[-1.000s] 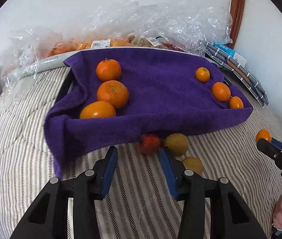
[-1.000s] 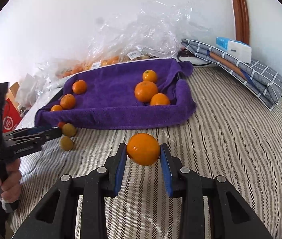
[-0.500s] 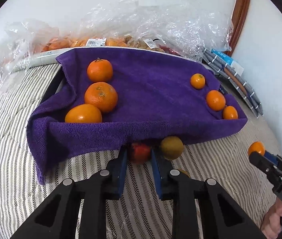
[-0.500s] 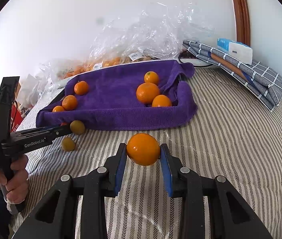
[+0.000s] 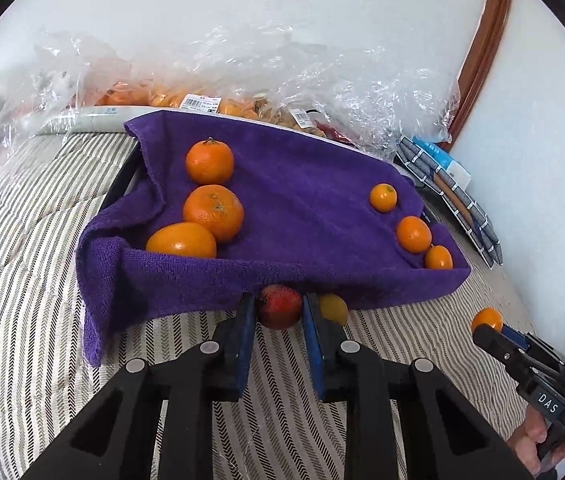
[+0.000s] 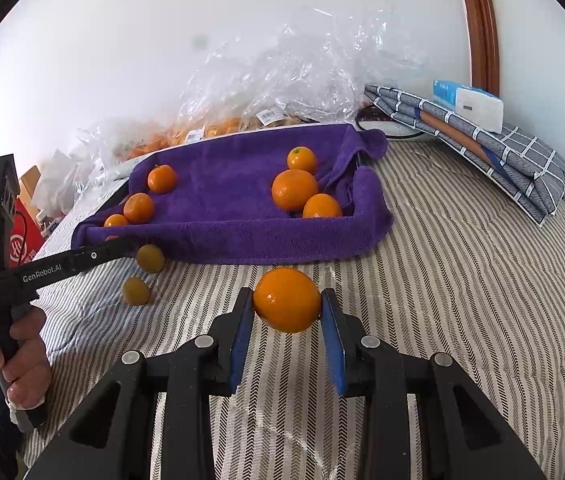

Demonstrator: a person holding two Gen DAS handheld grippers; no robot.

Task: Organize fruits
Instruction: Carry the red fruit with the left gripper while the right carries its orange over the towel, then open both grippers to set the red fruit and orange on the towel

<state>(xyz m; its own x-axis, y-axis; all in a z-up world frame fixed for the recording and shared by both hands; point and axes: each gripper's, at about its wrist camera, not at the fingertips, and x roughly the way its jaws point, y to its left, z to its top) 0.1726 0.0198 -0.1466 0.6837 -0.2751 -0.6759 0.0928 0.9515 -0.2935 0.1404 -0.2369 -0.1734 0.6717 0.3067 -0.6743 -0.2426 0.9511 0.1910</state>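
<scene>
Beside a purple towel-lined tray (image 5: 322,208), the left gripper (image 5: 278,312) pinches a small red fruit (image 5: 279,306); the right gripper (image 6: 287,306) clamps a round orange (image 6: 287,299).

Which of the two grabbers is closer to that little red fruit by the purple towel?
Left. The left gripper has its jaws shut on the red fruit at the towel's front edge. The right gripper is off to the side, holding an orange.

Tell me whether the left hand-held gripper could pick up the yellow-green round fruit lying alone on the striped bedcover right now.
Probably not: the left hand-held gripper is already shut on a small red fruit, so the lone yellow-green round fruit must wait, though nothing covers it.
</scene>
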